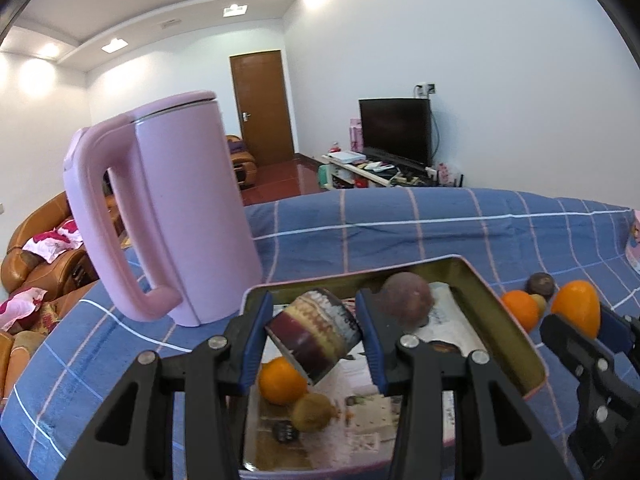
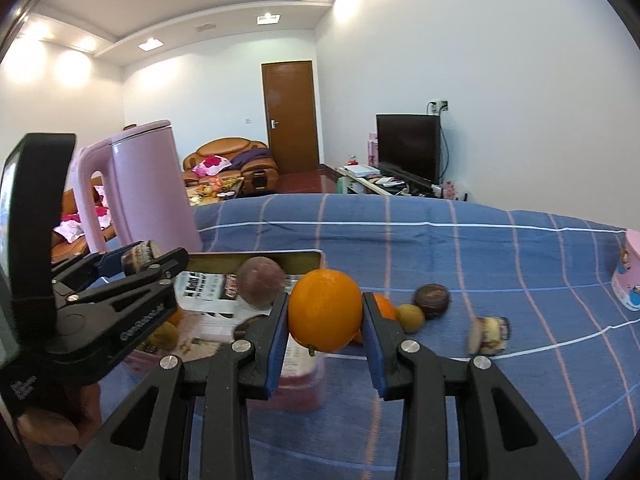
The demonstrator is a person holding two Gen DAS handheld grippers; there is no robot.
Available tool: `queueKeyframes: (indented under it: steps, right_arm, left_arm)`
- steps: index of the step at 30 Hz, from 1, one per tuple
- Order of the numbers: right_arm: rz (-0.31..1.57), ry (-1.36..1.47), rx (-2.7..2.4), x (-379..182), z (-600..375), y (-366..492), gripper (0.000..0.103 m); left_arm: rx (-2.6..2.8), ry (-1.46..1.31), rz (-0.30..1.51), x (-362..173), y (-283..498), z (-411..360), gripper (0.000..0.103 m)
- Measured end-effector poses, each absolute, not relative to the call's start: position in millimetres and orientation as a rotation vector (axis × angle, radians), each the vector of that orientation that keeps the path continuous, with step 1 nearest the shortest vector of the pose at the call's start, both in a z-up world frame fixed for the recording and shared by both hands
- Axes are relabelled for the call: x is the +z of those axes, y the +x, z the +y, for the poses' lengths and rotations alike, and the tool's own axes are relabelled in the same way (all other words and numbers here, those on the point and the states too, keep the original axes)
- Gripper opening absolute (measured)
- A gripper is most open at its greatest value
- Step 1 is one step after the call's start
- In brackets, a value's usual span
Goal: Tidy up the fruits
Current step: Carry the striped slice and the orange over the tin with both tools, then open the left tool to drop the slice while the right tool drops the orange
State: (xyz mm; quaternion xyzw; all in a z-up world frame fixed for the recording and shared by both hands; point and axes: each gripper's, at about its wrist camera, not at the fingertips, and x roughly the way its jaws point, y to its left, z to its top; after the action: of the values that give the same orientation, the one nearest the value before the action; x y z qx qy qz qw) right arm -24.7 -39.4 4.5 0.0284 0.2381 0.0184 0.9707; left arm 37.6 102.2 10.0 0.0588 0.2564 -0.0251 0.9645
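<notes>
My left gripper (image 1: 314,334) is shut on a purple-and-cream sliced fruit piece (image 1: 314,330), held above the open metal tin (image 1: 516,328). Inside the tin lie an orange (image 1: 280,380), a small brown fruit (image 1: 312,412) and a purple passion fruit (image 1: 408,298). My right gripper (image 2: 325,322) is shut on an orange (image 2: 325,310), held just right of the tin (image 2: 304,258). On the blue checked cloth lie another orange (image 2: 384,306), a yellowish fruit (image 2: 412,317), a dark passion fruit (image 2: 432,300) and a sliced piece (image 2: 490,336).
A tall pink kettle (image 1: 172,220) stands on the cloth left of the tin. A pink cup (image 2: 630,280) sits at the far right edge. Beyond the table are a sofa, a door and a TV.
</notes>
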Motion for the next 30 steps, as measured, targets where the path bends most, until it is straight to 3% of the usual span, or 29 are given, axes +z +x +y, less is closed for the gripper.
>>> queueKeyframes:
  steps: [15,30]
  right_arm:
    - [0.495,0.072,0.042,4.3,-10.0,18.5,0.037]
    - [0.646,0.072,0.113,-12.2,-5.9,42.7,0.037]
  left_arm:
    - [0.026,0.108,0.562,0.5,58.5,114.7,0.045]
    - [0.097,0.206,0.651,-18.3,70.8,107.4,0.045]
